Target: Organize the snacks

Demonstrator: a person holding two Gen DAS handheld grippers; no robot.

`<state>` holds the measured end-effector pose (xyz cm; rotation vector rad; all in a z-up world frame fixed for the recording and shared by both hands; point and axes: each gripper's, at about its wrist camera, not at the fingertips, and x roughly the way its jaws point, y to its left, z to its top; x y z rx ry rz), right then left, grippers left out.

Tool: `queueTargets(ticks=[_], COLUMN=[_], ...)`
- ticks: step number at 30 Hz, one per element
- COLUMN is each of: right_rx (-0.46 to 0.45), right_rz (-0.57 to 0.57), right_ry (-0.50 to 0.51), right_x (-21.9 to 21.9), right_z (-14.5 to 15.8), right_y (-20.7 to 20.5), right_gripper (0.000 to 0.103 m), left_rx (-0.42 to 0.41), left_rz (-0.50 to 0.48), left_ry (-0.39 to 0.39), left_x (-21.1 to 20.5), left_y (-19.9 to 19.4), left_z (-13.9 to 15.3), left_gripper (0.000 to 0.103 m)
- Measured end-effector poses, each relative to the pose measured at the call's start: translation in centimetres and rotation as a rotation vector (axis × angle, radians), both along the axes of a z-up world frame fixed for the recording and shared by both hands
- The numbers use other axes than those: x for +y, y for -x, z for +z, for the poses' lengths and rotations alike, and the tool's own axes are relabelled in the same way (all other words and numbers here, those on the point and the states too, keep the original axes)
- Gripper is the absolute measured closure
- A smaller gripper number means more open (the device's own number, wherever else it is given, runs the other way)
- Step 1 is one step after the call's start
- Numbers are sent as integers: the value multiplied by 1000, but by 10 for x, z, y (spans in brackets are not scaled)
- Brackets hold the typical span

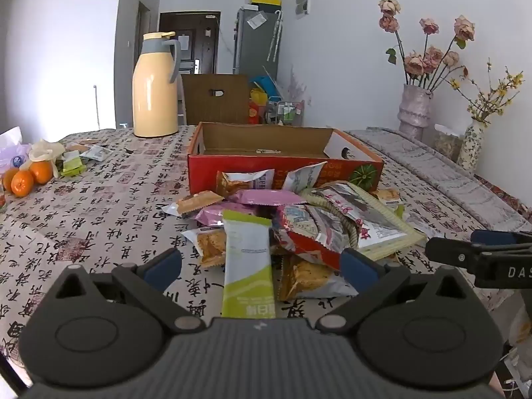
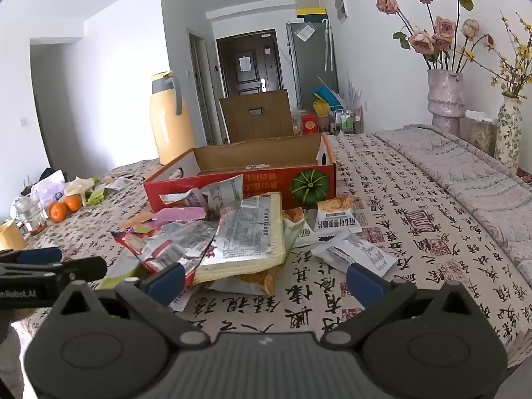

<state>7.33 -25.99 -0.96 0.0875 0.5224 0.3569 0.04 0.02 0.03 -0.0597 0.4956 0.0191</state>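
Note:
A heap of snack packets lies on the table in front of an open red cardboard box. The box looks almost bare inside. My left gripper is open, and a white-and-green stick packet lies between its jaws, untouched by the pads. My right gripper is open too, at the near edge of the heap with only tablecloth between its fingers. A large flat silver packet tops the pile. Small packets lie loose to the right.
A yellow thermos jug stands behind the box on the left. Oranges and wrappers sit at the left table edge. Vases with flowers stand at the right, beside a folded quilt.

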Motion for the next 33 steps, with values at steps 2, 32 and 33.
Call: queueTargets(ticks=[2, 32, 33], right_rx=[-3, 28, 28], right_rz=[-2, -6, -5], right_ry=[5, 18, 18], right_x=[1, 4, 4], right_z=[0, -7, -7], right_y=[0, -6, -6], right_gripper=[0, 0, 0], left_rx=[-1, 14, 14], left_rz=[0, 11, 10], left_ry=[-7, 13, 13], left_x=[0, 6, 6], left_y=[-1, -6, -6], left_z=[0, -8, -8], left_gripper=[0, 0, 0])
